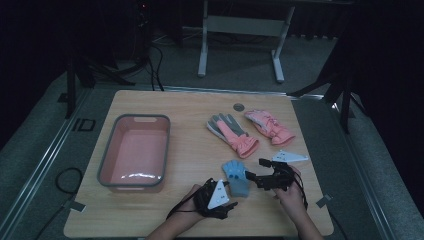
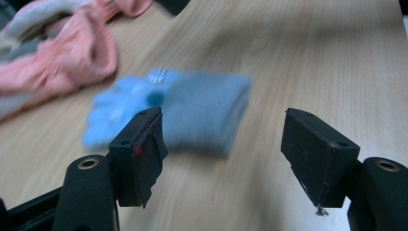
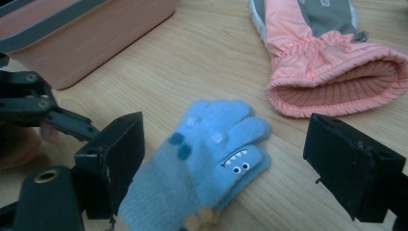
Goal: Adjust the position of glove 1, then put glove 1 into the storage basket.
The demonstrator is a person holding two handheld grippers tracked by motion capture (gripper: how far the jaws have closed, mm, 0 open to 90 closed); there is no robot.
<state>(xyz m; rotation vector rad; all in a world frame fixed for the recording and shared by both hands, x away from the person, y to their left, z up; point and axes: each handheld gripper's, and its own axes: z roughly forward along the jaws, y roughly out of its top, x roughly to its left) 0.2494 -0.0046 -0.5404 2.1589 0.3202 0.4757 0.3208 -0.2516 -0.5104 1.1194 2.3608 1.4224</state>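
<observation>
The worktop (image 1: 195, 107) is a wooden board with dark floor all around its edges. On the left sits a pink tub (image 1: 134, 150), close to the left edge. Between the tub and the gloves there is a wide bare strip of wood with room to move.

Near the front edge, the left gripper (image 1: 231, 204) sits just to the left of the blue glove (image 1: 237, 177). Its fingers (image 2: 139, 154) are spread, with nothing pinched between them. The blue glove lies flat on the worktop just ahead of them, cuff toward the front edge.

The right gripper (image 1: 252, 170) is just to the right of the blue glove. Its fingers (image 3: 113, 159) are spread wide too, one on each side of the glove, and do not squeeze it.

Behind the blue glove lie a pink and grey glove (image 1: 232, 132) and, farther right, a pink glove (image 1: 270, 127). They are close together and block the way toward the back. A small round disc (image 1: 239, 106) lies near the back edge.
</observation>
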